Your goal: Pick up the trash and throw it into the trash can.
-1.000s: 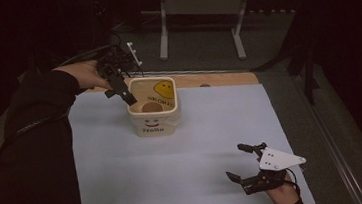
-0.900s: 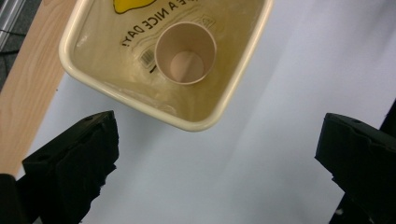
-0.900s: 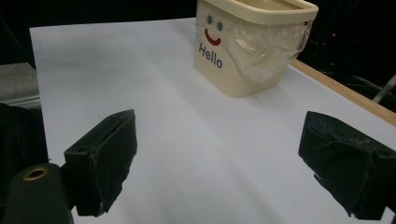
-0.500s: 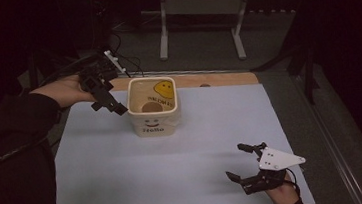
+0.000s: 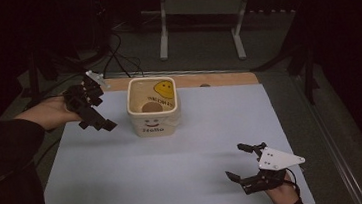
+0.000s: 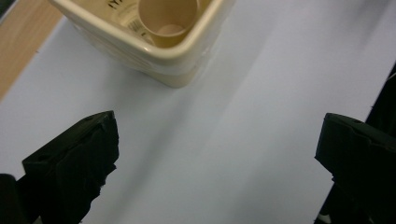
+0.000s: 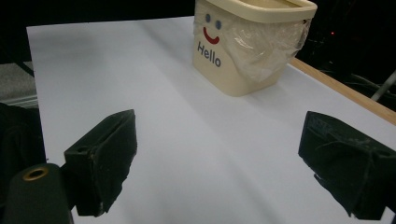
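A cream square bin [image 5: 153,115] with a smiley face and "Hello" on its front stands at the back middle of the white table sheet [image 5: 126,182]. A paper cup [image 6: 168,17] lies inside it, seen as a brown disc [image 5: 152,107] from above. My left gripper [image 5: 97,124] hovers just left of the bin, open and empty. In the left gripper view its jaws [image 6: 217,140] are spread wide over bare sheet, with a corner of the bin [image 6: 154,56] ahead. My right gripper [image 5: 236,161] rests open at the front right. Past its spread jaws [image 7: 219,144], the bin [image 7: 233,56] stands farther off.
A clear plastic liner [image 7: 268,44] clings to one side of the bin. A wooden strip [image 5: 217,80] runs along the sheet's back edge. Behind the table are a metal stand [image 5: 199,25] and cables [image 5: 119,57] on a dark floor.
My left gripper has drawn back from over the bin's left rim to a spot left of the bin, and it is lower now. The right gripper has stayed put.
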### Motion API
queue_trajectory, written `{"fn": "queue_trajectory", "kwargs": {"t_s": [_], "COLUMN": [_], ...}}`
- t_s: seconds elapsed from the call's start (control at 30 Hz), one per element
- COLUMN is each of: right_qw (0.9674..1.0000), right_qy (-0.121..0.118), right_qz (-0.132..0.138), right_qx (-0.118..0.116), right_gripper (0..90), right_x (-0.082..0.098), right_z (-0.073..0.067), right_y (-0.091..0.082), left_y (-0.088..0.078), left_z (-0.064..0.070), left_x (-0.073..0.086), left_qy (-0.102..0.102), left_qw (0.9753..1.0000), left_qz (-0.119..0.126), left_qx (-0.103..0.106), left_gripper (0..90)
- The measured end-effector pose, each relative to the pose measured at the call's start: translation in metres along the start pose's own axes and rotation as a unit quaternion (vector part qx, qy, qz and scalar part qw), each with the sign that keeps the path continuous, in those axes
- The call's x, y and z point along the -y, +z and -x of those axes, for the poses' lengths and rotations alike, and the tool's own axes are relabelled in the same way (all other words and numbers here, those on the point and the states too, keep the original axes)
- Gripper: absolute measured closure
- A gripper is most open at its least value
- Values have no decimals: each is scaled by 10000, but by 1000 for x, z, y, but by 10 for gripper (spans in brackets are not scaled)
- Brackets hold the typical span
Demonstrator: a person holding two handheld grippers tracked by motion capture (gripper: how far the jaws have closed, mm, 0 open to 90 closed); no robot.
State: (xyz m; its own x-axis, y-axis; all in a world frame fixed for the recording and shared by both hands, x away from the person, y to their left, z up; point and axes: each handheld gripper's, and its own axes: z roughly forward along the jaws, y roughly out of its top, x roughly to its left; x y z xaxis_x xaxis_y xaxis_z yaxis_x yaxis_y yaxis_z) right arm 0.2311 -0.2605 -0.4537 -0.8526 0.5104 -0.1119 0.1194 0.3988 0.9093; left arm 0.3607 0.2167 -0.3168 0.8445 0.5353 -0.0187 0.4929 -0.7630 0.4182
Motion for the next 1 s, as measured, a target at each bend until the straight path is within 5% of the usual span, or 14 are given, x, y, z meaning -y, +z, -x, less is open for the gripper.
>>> {"fn": "queue_trajectory", "kwargs": {"t_s": [0.43, 1.0], "right_qw": [10000, 10000], "right_qy": [2, -4], "right_qz": [-24, -41], "right_qx": [-4, -8], "right_gripper": [114, 114], "right_x": [0, 1], "right_z": [0, 0], "right_y": [1, 1], "left_y": [7, 51], "left_z": [12, 37], "left_x": [41, 87], "left_qy": [-258, -471], "left_qw": [9987, 9954], "left_qz": [423, 810], "left_qx": [115, 194], "left_gripper": [4, 4]}}
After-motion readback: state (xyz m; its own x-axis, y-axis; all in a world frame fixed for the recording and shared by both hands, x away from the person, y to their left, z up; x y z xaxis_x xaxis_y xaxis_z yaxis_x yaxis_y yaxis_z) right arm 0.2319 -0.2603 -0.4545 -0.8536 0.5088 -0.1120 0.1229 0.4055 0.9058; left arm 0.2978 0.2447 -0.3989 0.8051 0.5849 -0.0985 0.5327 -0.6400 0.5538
